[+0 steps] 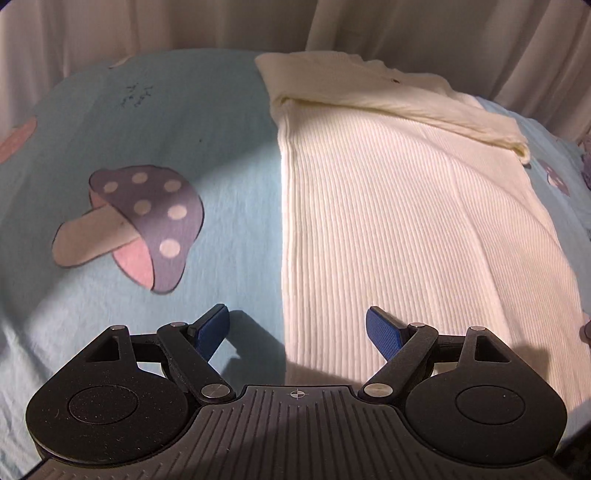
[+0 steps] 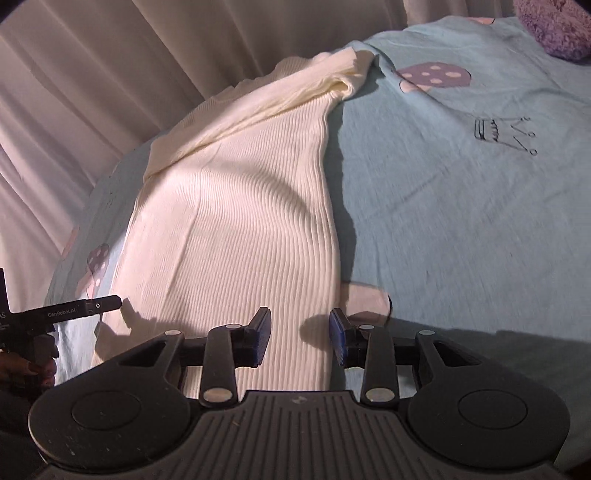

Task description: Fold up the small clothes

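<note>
Blue pads up close in the left wrist view: the left tool (image 1: 298,332) hangs with its jaws spread wide, holding nothing, straddling the near left edge of the cream ribbed garment (image 1: 406,221). That garment lies flat on the light blue bedsheet (image 1: 221,147), its far end folded over in a thick band, with a purple spotted mushroom print (image 1: 147,221) off to the left. Beige curtains (image 1: 147,26) hang behind.

Over to the right wrist view: the right tool (image 2: 301,338) has its jaws parted too, gripping nothing, poised over the garment's (image 2: 229,229) near right edge. The left tool (image 2: 74,314) peeks in at the far left, beside the garment's other edge. On the bedsheet (image 2: 461,221) sits a crown doodle (image 2: 506,134), and a fuzzy purple item (image 2: 554,26) rests top right.
</note>
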`<state>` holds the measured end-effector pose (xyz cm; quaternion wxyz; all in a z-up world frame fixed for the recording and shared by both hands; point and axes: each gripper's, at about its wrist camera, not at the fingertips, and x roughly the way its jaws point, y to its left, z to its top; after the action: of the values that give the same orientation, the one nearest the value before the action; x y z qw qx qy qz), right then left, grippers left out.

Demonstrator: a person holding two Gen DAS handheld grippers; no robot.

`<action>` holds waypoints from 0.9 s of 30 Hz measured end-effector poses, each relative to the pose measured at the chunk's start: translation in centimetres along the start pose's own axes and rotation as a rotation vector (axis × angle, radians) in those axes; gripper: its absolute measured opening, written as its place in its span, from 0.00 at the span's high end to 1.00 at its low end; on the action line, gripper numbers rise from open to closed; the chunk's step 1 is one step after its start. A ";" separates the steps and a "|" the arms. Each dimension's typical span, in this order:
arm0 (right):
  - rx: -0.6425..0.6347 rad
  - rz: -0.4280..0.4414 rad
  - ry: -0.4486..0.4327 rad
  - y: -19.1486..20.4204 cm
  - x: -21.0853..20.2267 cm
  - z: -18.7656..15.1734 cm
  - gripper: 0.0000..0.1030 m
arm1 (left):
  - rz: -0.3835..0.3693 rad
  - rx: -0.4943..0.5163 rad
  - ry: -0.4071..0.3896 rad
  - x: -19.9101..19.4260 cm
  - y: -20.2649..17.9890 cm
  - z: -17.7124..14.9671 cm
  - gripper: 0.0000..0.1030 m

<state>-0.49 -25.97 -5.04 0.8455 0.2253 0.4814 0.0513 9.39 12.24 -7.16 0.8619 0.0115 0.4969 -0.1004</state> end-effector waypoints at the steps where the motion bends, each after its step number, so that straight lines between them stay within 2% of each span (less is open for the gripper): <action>1: 0.002 0.010 0.024 -0.2 -0.2 -0.5 0.66 | -0.005 0.004 0.015 -0.5 -0.1 -0.7 0.18; 3: 0.022 0.052 0.048 -0.6 -0.6 -1.3 0.66 | -0.037 0.002 0.035 -1.5 -0.1 -1.8 0.22; 6: 0.049 0.100 0.063 -1.2 -0.9 -2.1 0.66 | -0.086 -0.032 0.049 -2.5 0.1 -3.0 0.34; 10: 0.100 0.159 0.088 -1.8 -0.8 -2.6 0.66 | -0.150 -0.148 0.073 -3.1 1.4 -3.8 0.56; 12: 0.100 0.179 0.100 -1.8 -0.7 -2.8 0.67 | -0.170 -0.207 0.083 -3.3 2.2 -4.1 0.63; 14: 0.108 0.197 0.115 -1.9 -0.6 -2.8 0.69 | -0.193 -0.244 0.101 -3.2 2.9 -4.4 0.78; 18: 0.156 0.241 0.143 -2.4 -0.1 -2.9 0.74 | -0.299 -0.314 0.151 -2.7 3.6 -5.1 0.81; 20: 0.181 0.250 0.150 -2.7 0.3 -3.0 0.85 | -0.314 -0.336 0.144 -2.4 3.7 -5.2 0.84; 22: 0.186 0.243 0.156 -2.6 0.6 -3.1 0.92 | -0.320 -0.350 0.139 -2.2 3.8 -5.2 0.85; 27: 0.188 0.281 0.117 -2.6 -0.1 -2.7 0.95 | -0.362 -0.368 0.089 -3.0 4.1 -4.3 0.88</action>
<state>-3.11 -27.48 -7.25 0.7758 0.3653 0.4960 0.1368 5.00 17.28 -7.09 0.7948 -0.2304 0.5381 -0.1602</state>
